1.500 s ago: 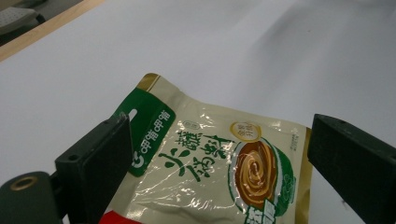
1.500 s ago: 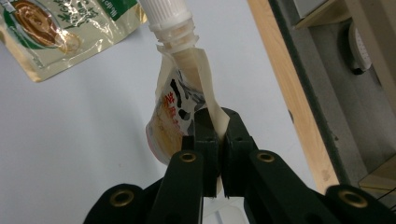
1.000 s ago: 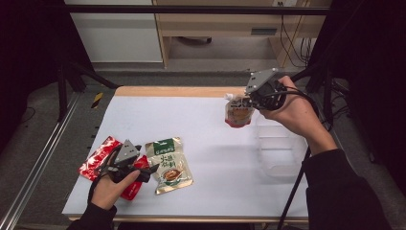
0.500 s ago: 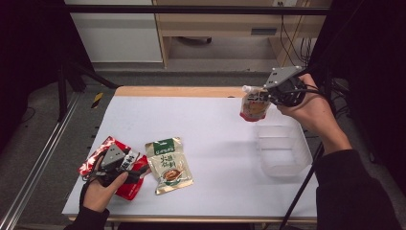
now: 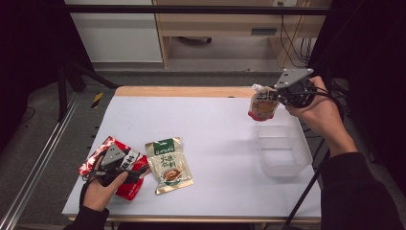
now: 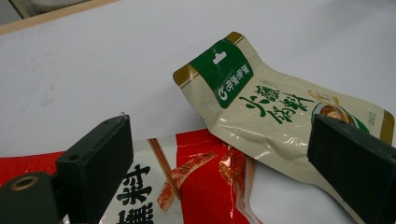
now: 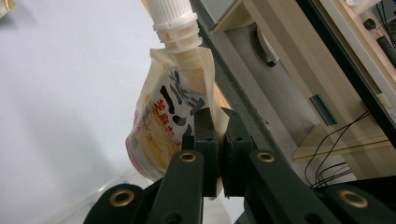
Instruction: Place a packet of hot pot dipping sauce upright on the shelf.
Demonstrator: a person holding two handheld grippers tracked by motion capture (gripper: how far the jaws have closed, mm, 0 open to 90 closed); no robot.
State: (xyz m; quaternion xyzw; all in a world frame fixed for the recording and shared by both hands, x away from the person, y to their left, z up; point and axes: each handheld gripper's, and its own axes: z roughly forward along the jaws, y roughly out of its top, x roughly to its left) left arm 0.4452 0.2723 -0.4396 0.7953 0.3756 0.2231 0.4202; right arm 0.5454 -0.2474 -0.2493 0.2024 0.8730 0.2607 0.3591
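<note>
Even light from above falls on the white surface (image 5: 210, 124), which reads bright while the room around it sinks into near-black at both sides. Shadows under the packets are soft and short. The high view is slightly soft and grainy. In the left gripper view the red packet (image 6: 196, 186) shows glare on its foil, and the near jaws blur. The right gripper view is sharp on the pouch (image 7: 173, 116).

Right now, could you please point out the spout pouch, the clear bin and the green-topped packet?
Spout pouch (image 5: 263, 106): high view, printed front.
Clear bin (image 5: 283, 166): high view, near wall.
Green-topped packet (image 6: 261, 105): left gripper view, lettered middle.
</note>
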